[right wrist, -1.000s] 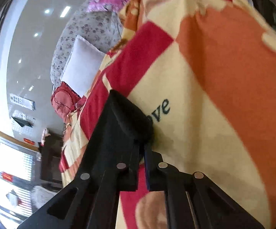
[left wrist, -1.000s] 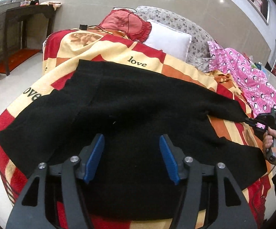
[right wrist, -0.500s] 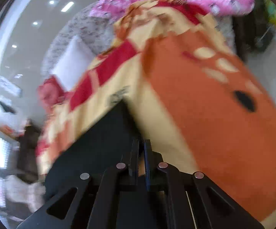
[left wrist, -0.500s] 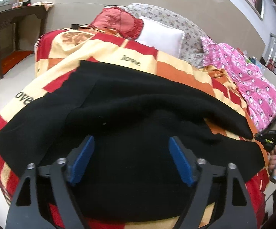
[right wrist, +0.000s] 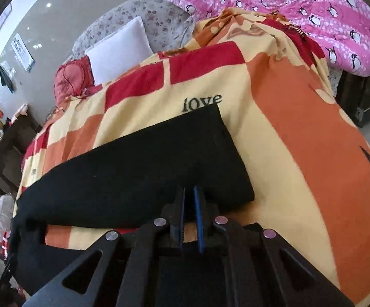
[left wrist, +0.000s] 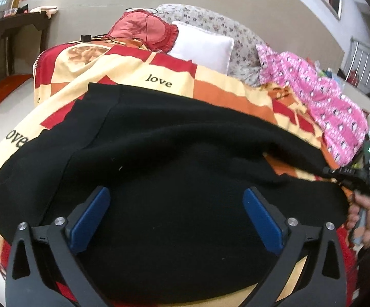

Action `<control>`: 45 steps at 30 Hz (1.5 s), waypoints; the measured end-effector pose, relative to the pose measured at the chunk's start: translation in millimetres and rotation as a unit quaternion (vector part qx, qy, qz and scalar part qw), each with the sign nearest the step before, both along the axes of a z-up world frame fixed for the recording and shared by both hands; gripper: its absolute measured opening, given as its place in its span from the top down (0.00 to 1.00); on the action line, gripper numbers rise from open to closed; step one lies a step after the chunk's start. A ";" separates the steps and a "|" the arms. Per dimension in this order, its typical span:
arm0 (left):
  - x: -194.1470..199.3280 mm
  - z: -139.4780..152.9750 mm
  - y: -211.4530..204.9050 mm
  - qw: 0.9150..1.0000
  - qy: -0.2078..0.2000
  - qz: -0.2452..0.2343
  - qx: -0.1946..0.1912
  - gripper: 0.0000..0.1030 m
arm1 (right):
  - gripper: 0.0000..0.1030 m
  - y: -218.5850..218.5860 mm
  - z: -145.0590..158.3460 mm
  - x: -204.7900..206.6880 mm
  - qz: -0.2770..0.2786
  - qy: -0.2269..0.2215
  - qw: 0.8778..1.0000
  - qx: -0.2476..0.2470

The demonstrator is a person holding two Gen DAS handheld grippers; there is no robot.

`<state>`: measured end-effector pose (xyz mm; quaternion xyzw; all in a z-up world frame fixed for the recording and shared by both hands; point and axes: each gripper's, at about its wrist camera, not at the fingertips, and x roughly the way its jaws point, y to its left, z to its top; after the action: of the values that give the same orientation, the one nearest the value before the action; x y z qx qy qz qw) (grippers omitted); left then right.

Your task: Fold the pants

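Observation:
Black pants point(left wrist: 185, 153) lie spread across a bed covered by a red, orange and cream checked blanket point(left wrist: 133, 71). My left gripper point(left wrist: 176, 217) hovers over their near part, jaws opening wide, blue pads clear of the cloth. At the far right a hand point(left wrist: 364, 212) holds my right gripper point(left wrist: 348, 176) at the end of a leg. In the right wrist view that leg of the pants point(right wrist: 146, 166) lies flat on the blanket point(right wrist: 300, 140). The right gripper point(right wrist: 190, 202) is almost closed, with the leg's near edge between its pads.
A white pillow point(left wrist: 202, 48), a red cushion point(left wrist: 144, 30) with a cable and a floral pillow sit at the bed's head. A pink penguin quilt point(left wrist: 325, 97) is heaped at the right. A dark table point(left wrist: 5, 41) stands left, a metal railing point(left wrist: 369, 61) right.
My left jaws have spread much wider. My right gripper has rolled and drawn the pants leg toward the bed's near right edge, where it now lies flat.

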<state>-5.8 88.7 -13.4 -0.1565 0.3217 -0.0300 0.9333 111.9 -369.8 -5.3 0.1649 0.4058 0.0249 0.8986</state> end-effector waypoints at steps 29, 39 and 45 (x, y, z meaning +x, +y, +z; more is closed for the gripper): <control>123.9 56.5 91.9 0.984 0.036 -0.135 0.108 0.00 | 0.17 64.2 1.4 -5.2 0.095 0.001 0.986 -0.134; 164.1 16.6 113.4 0.966 0.069 -0.189 0.160 0.41 | 0.17 64.8 1.6 -4.1 0.096 0.000 0.987 -0.131; 174.4 12.5 125.6 0.970 0.068 -0.206 0.113 0.61 | 0.17 66.1 1.3 -3.9 0.095 0.000 0.986 -0.134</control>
<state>168.7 214.3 -1.0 0.0176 0.4109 -0.1747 0.8946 108.0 -303.8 -4.0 0.0030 0.4196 0.0557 0.9060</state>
